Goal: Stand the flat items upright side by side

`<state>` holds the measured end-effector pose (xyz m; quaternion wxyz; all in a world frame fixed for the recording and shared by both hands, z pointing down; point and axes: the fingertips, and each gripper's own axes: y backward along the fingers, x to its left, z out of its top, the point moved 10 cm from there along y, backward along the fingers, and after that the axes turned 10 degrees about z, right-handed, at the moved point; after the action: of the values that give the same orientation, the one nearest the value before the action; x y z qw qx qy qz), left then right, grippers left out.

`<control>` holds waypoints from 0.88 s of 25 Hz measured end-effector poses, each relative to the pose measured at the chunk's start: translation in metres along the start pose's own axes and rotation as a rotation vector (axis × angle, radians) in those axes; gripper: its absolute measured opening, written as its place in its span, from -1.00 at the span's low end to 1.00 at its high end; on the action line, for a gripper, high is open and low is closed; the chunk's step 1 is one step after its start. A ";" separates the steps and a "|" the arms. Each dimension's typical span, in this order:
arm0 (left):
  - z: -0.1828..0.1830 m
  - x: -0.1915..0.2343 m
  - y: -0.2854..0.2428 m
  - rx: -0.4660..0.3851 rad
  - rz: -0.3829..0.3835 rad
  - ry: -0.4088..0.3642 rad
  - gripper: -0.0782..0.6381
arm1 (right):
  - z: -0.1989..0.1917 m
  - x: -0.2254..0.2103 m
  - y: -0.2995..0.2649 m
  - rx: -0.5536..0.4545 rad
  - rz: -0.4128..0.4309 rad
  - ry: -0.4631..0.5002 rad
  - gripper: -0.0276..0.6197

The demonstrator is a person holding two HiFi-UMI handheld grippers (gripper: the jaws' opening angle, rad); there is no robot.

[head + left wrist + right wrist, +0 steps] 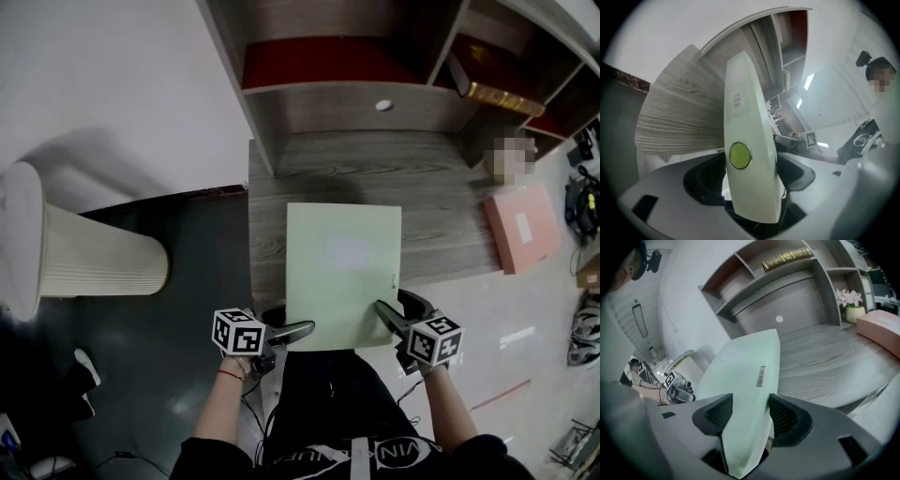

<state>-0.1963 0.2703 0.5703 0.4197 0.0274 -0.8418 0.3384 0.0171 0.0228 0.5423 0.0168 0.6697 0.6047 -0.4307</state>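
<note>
A grey wood-grain desk [450, 187] is standing against a white wall [112, 84]. Matching open shelves [328, 103] with dark red back panels are rising behind it. The floor [169, 375] to the left is dark and glossy, and a white ribbed bin [84, 262] is sitting on it. A book [497, 94] with a gold spine is leaning in a shelf bay. Pink flowers [850, 297] are standing in a pot at the desk's far right, and a flat pink box [522, 227] is lying nearby.

A thin, smooth, pale green rectangular case [343, 272] is lying nearly flat over the desk's near edge, overhanging toward the person. Whether its far end is touching the wood cannot be told. The left gripper [298, 330] is pinching the near left corner, beside a round green snap button [739, 155]. The right gripper [386, 314] is pinching the near right corner, its ribbed black pads pressing both faces.
</note>
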 end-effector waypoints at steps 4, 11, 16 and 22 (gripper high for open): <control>0.023 -0.011 0.016 -0.057 0.050 -0.111 0.16 | 0.021 0.005 -0.004 -0.042 0.034 0.062 -0.14; 0.062 -0.022 0.042 -0.142 0.168 -0.298 0.16 | 0.061 0.010 -0.027 -0.079 0.085 0.168 -0.16; 0.077 -0.021 0.060 -0.226 0.260 -0.394 0.15 | 0.089 0.014 -0.051 -0.086 0.119 0.244 -0.16; 0.102 -0.012 0.077 -0.302 0.353 -0.511 0.15 | 0.123 0.020 -0.082 -0.101 0.136 0.314 -0.17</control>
<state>-0.2838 0.2659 0.4767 0.1294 -0.0973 -0.9520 0.2598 -0.1211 -0.0062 0.4938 -0.0153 0.7666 0.5740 -0.2876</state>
